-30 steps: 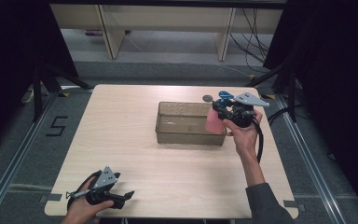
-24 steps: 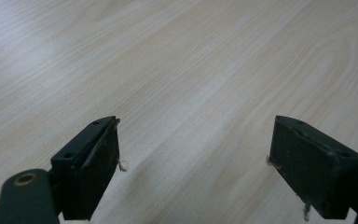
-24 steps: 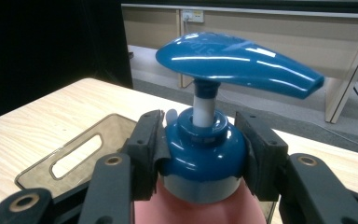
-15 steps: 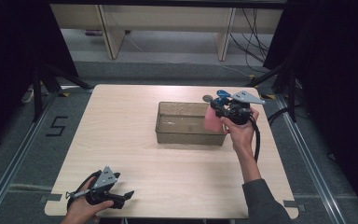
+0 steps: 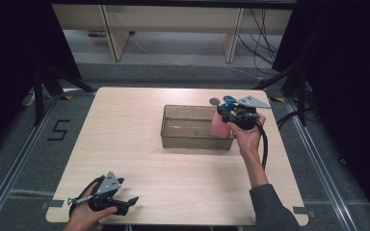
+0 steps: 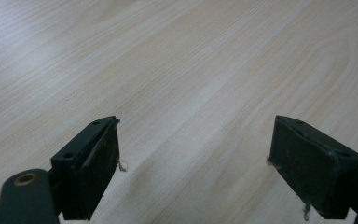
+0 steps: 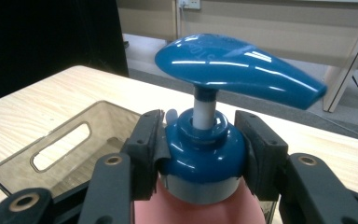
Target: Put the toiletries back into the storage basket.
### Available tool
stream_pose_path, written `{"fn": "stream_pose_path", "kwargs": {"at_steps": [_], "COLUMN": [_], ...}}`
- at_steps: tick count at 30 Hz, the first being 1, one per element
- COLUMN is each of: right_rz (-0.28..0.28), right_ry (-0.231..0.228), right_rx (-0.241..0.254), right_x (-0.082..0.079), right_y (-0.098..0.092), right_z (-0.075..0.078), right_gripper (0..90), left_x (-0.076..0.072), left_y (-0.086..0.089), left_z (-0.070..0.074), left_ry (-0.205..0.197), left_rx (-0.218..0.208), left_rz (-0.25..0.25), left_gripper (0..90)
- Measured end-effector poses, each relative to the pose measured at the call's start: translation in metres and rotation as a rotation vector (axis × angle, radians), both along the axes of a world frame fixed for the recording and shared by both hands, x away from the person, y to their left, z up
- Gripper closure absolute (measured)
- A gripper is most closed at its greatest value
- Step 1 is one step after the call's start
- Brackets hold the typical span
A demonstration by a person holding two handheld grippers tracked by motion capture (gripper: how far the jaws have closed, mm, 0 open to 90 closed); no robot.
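Little has moved: right tool [image 5: 229, 117] stays clamped on the pink pump bottle's [image 5: 219, 126] blue collar, upright, seemingly over the clear bin's [image 5: 188, 137] right end. Left tool [image 5: 125, 204], jaws apart, rests on the surface [image 5: 135, 144] far away.

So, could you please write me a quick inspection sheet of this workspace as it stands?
Surface: light wooden table, bare around the left gripper.
Job's things: pink pump bottle with blue pump head, held upright at the right end of the clear bin.
Clutter: small dark round object beyond the bin.
Grippers: right gripper shut on the bottle's collar; left gripper open, low over the table's near left corner.
Cables: black cable trails from the right gripper.
Surroundings: shelving legs, floor cables, dark curtains.
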State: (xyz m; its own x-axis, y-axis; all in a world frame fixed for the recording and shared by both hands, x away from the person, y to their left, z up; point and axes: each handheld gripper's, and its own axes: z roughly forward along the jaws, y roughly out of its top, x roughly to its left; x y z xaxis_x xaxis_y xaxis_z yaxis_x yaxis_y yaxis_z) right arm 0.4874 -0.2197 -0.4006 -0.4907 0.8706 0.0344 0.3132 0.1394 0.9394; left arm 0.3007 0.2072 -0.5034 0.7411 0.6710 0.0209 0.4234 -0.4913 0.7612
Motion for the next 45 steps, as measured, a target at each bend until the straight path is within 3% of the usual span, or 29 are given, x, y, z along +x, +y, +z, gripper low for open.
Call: {"fn": "stream_pose_path", "kwargs": {"at_steps": [4, 5, 9, 11, 12, 15, 17, 21, 23, 24, 26, 28, 30, 36, 38, 41, 45], "right_rz": [-0.007, -0.002, -0.003, 0.006, -0.001, 0.008, -0.003, 0.003, 0.006, 0.004, 0.009, 0.001, 0.013, 0.011, 0.001, 0.008, 0.011], "right_ry": [0.011, 0.015, 0.022, 0.013, 0.023, 0.021, 0.030, 0.039, 0.048, 0.046, 0.044, 0.058, 0.037, 0.062, 0.075, 0.057, 0.080], "right_rx": [0.009, 0.002, 0.012, -0.016, 0.005, -0.023, -0.006, -0.027, -0.008, -0.019, -0.012, -0.015, -0.021, -0.034, -0.015, -0.034, -0.038], "right_x": [0.001, 0.001, 0.001, 0.002, 0.001, 0.001, 0.000, 0.000, 0.000, 0.000, 0.000, -0.001, 0.000, -0.001, -0.002, -0.002, -0.002], "right_y": [0.001, 0.001, 0.002, -0.001, 0.001, -0.001, 0.000, -0.002, -0.001, -0.002, -0.001, -0.001, -0.001, -0.002, -0.001, -0.002, -0.002], "right_z": [-0.003, -0.004, -0.008, -0.010, -0.011, -0.012, -0.014, -0.016, -0.017, -0.017, -0.019, -0.019, -0.021, -0.024, -0.025, -0.028, -0.030], "right_gripper": [53.6, 53.6, 53.6, 53.6, 53.6, 53.6, 53.6, 53.6, 53.6, 53.6, 53.6, 53.6, 53.6, 53.6, 53.6, 53.6, 53.6], "left_x": [0.001, -0.001, -0.001, -0.001, -0.001, -0.001, -0.001, -0.001, -0.001, 0.000, -0.001, 0.000, -0.001, -0.001, -0.001, -0.001, -0.001], "left_y": [0.001, -0.001, -0.001, 0.000, 0.000, 0.000, 0.000, 0.000, 0.000, 0.001, 0.000, 0.001, 0.000, 0.000, 0.000, 0.000, 0.000], "left_z": [0.001, 0.000, 0.000, 0.001, 0.001, 0.001, 0.001, 0.001, 0.000, 0.001, 0.000, 0.001, 0.000, 0.001, 0.000, 0.001, 0.001], "left_ry": [-0.008, 0.003, 0.004, 0.002, 0.003, 0.002, 0.003, 0.001, 0.002, -0.006, 0.004, -0.008, 0.005, 0.003, 0.003, 0.003, 0.003], "left_rx": [0.010, -0.015, -0.016, 0.000, -0.001, 0.000, 0.000, -0.001, -0.014, 0.008, -0.018, 0.006, -0.020, -0.022, -0.022, -0.021, -0.022], "left_rz": [-0.002, 0.003, 0.004, -0.004, -0.003, -0.004, -0.005, -0.004, 0.002, -0.003, 0.004, -0.007, 0.004, 0.005, 0.004, 0.004, 0.005], "left_gripper": [15.4, 15.4, 15.4, 15.4, 15.4, 15.4, 15.4, 15.4, 15.4, 15.4, 15.4, 15.4, 15.4, 15.4, 15.4, 15.4, 15.4]}}
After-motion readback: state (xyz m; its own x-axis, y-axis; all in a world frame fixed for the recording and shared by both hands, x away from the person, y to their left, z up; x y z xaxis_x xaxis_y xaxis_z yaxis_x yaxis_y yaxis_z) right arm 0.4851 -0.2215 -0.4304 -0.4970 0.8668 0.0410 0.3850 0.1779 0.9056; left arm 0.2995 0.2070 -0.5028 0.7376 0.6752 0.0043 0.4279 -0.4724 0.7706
